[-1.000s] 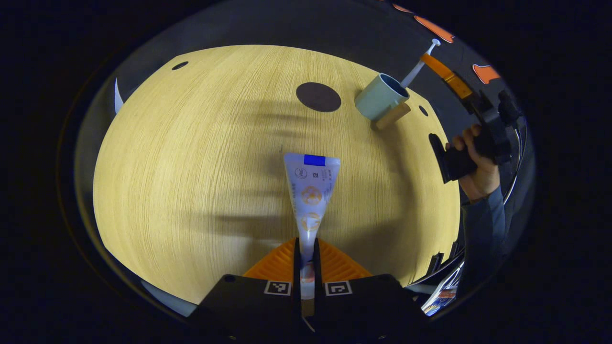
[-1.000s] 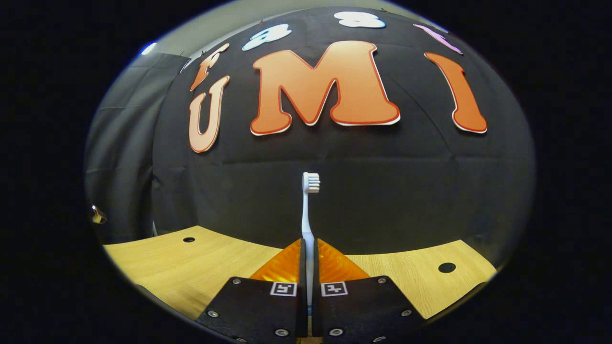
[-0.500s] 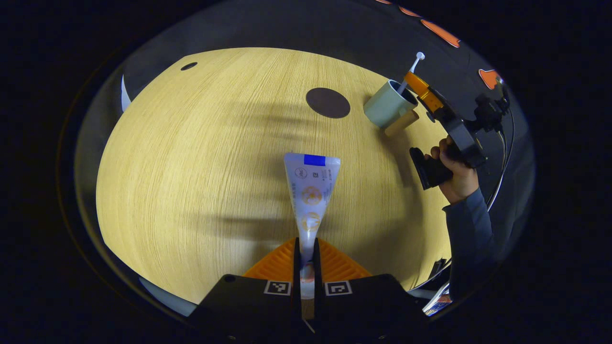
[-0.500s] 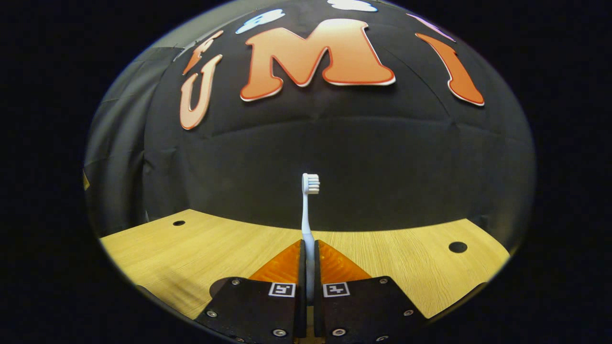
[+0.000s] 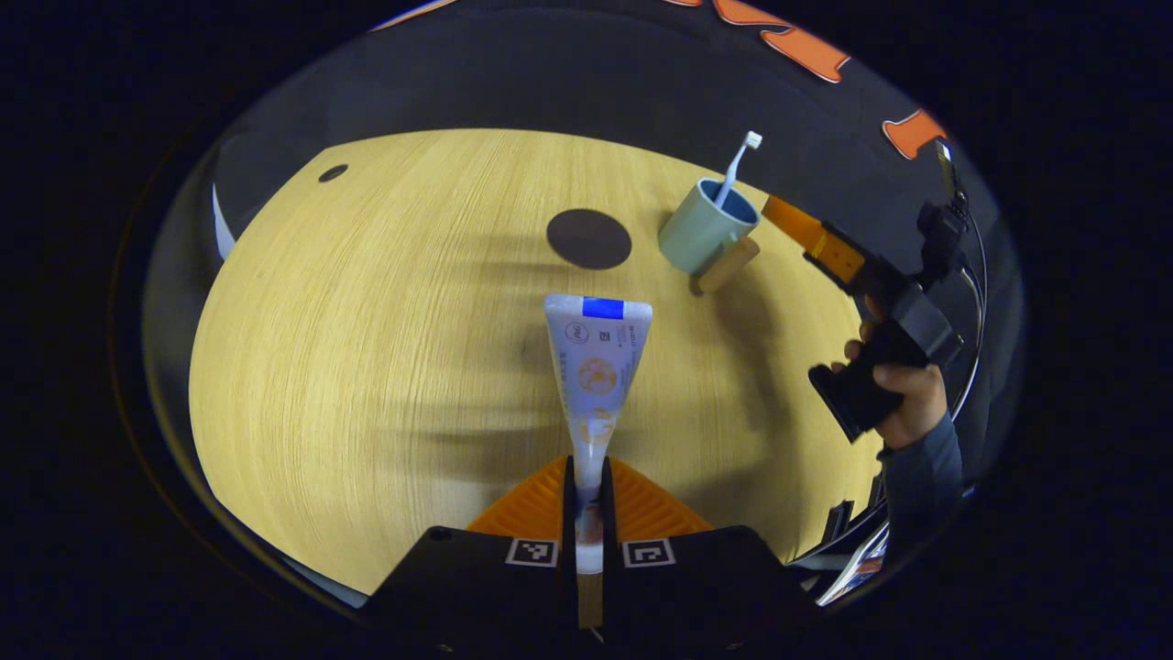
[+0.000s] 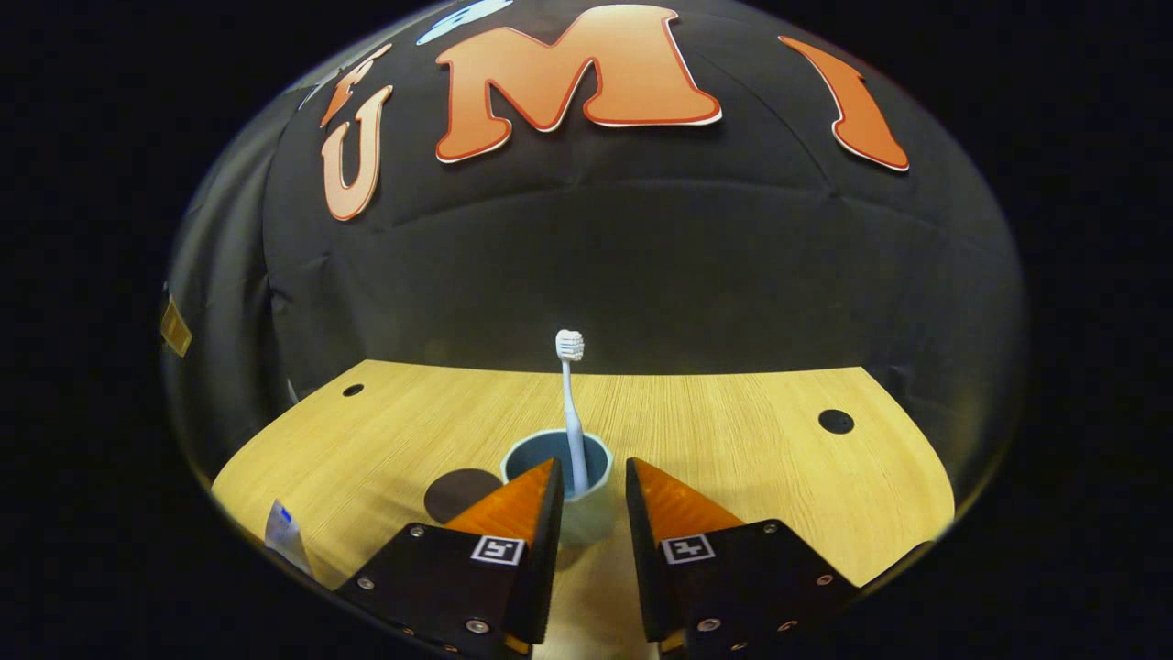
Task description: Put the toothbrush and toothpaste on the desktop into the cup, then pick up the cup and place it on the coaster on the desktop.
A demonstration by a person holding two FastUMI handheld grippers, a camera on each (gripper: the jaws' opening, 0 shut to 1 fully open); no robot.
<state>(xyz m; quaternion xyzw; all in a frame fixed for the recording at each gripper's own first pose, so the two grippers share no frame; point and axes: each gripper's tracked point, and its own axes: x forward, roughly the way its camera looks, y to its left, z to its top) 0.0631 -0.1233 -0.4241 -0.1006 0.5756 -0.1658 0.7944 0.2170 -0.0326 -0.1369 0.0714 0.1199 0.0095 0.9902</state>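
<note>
The toothbrush (image 6: 569, 403) stands head-up in the cup (image 6: 561, 477), leaning on the rim. The right gripper (image 6: 591, 486) sits just behind the cup with its jaws parted and nothing between them. The left gripper (image 5: 586, 481) has its jaws closed on the cap end of the toothpaste (image 5: 596, 367), which sticks out ahead of it over the desk (image 5: 367, 367), well short of the cup (image 5: 706, 236). The coaster (image 5: 588, 238) lies just beside the cup, on the side away from the cup's handle (image 5: 727, 266).

Risks, as I judge them: the cup is narrow and already holds the brush, so the tube's wide crimped end could catch the rim or knock the brush handle and tip the cup. A tube dropped in crimp-first would stand tall and top-heavy; it could lever out or fall against the brush. The grip is near the cap, where the tube is round and slick, so the tube may swing or slip if tilted fast. The right gripper is close to the cup, and the hand (image 5: 903, 403) holding it could crowd the left one's approach.

The cup is a smooth pale blue-green cylinder, darker blue inside, with a stubby wood-toned handle. The brush is thin white plastic with a small bristle head. The tube is glossy soft film, flat and fanned at the crimp, tapering toward the cap. The coaster is a thin dark matte disc. The desk is pale wood grain, matt, with small dark round holes (image 6: 835, 422)
</note>
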